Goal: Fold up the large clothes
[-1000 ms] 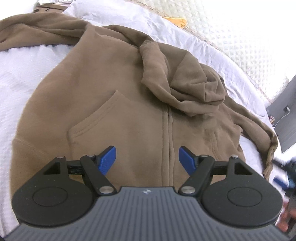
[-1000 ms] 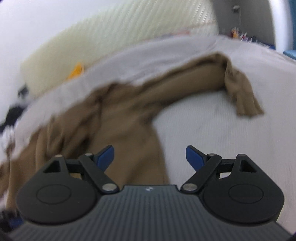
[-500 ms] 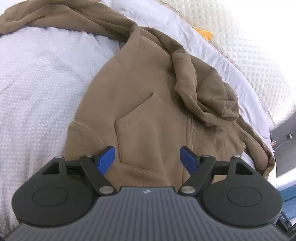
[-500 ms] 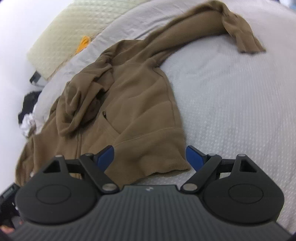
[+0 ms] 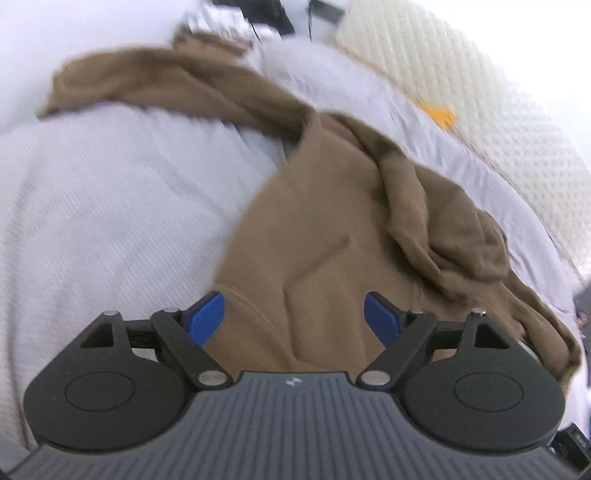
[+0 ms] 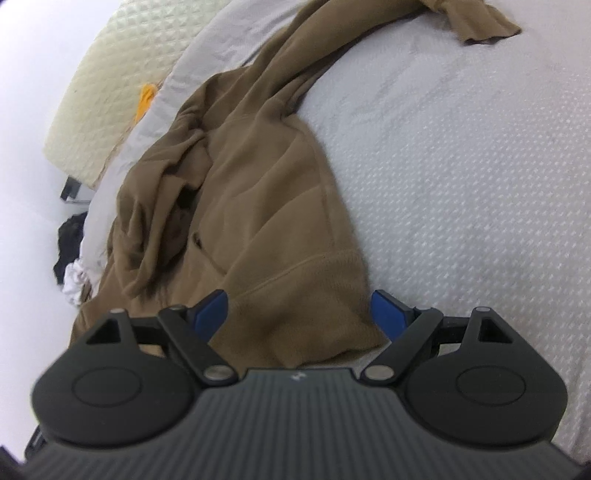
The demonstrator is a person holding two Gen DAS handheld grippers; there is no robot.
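A brown zip hoodie [image 5: 332, 229] lies spread on a white bed, front up, hood crumpled over its chest. One sleeve [image 5: 140, 85] stretches away to the far left in the left wrist view. My left gripper [image 5: 294, 314] is open and empty above the hem and front pocket. In the right wrist view the hoodie [image 6: 266, 192] runs from the near hem to a sleeve [image 6: 476, 18] at the top. My right gripper [image 6: 300, 314] is open and empty over the hem's corner.
The white textured bedspread [image 6: 461, 166] fills the right side. A cream quilted headboard [image 6: 110, 74] stands behind the bed, with a small orange object [image 6: 146, 98] beside it. Dark and white items [image 6: 70, 254] lie off the bed's edge.
Both grippers have moved closer to the hoodie's hem. The left view has swung left and is blurred, so more bedspread and the far sleeve show. Both grippers stay open.
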